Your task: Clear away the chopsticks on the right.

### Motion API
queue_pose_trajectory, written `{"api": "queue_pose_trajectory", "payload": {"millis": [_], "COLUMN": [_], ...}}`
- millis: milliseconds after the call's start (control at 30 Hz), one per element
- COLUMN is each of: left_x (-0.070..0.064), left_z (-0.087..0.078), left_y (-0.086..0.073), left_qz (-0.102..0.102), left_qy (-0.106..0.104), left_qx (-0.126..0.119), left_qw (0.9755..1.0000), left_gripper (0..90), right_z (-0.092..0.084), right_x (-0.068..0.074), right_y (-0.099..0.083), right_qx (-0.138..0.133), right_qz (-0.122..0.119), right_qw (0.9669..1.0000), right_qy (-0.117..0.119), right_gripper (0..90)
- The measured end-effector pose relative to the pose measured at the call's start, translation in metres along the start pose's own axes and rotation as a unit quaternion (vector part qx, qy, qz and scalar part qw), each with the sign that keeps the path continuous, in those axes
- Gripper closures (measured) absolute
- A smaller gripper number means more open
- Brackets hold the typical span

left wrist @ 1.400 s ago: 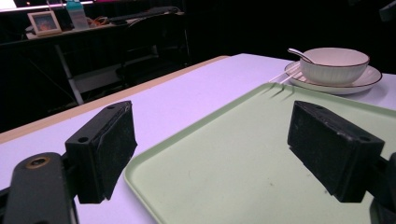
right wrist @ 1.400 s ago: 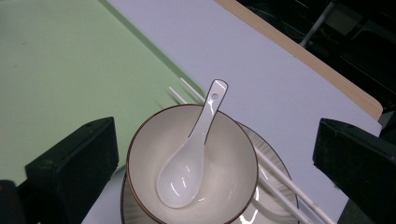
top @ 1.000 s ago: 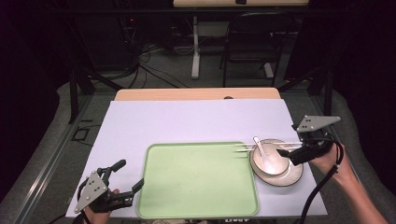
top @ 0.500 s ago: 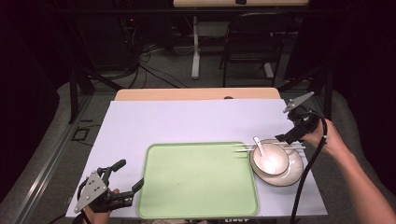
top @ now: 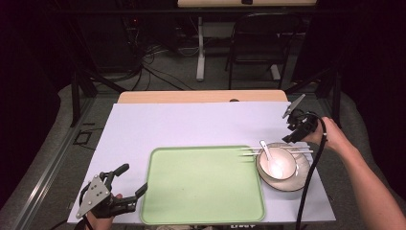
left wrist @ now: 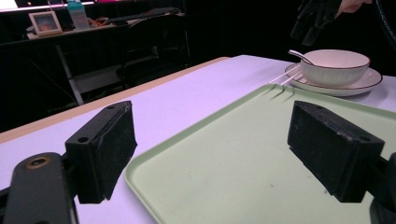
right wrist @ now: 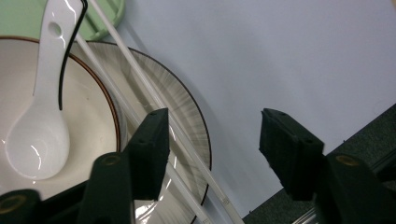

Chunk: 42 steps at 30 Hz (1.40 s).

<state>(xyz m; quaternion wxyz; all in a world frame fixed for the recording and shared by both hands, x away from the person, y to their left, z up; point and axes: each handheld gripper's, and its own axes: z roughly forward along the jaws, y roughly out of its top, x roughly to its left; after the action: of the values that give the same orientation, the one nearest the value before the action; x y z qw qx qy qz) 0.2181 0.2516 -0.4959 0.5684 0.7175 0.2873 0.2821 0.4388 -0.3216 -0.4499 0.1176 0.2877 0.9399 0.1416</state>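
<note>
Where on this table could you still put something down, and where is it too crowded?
The green tray is bare, and so is the white tabletop behind it. It is crowded at the right: the bowl with its spoon sits on a plate, chopsticks lie across them, and the right gripper hovers there.

A pair of white chopsticks point(top: 277, 152) is lying side by side across the rim of a plate point(top: 293, 183), their tips reaching over the edge of the green tray point(top: 201, 191) beside that plate. The plate, grey-streaked with a dark rim, is carrying a white bowl point(top: 277, 164) with a brown rim, and a glossy white spoon point(top: 269, 154) is resting in the bowl, handle leaning toward the tray.
</note>
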Motion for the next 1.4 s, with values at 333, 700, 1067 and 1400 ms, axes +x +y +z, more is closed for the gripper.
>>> {"api": "queue_pose_trajectory", "payload": {"millis": [333, 700, 1067, 1400], "left_x": [0.0, 0.0, 0.0, 0.0], "left_z": [0.0, 0.0, -0.001, -0.001], "left_y": [0.0, 0.0, 0.0, 0.0], "left_qz": [0.0, 0.001, -0.001, 0.0], "left_qy": [-0.001, 0.0, 0.0, 0.0], "left_qx": [0.001, 0.003, 0.002, 0.002], "left_qw": [1.0, 1.0, 1.0, 1.0], "left_gripper": [15.2, 15.3, 15.2, 15.3], "right_z": [0.027, 0.04, 0.051, 0.051], "right_x": [0.0, 0.0, 0.001, 0.005], "right_y": [0.001, 0.008, 0.01, 0.012], "right_qx": [0.081, 0.121, 0.113, 0.127], "right_qz": [-0.027, -0.042, -0.055, -0.09], "right_qw": [0.9959, 0.99, 0.9906, 0.987], "right_qy": [0.032, 0.058, 0.054, 0.04], "right_gripper": [61.5, 64.5, 71.6, 77.4]}}
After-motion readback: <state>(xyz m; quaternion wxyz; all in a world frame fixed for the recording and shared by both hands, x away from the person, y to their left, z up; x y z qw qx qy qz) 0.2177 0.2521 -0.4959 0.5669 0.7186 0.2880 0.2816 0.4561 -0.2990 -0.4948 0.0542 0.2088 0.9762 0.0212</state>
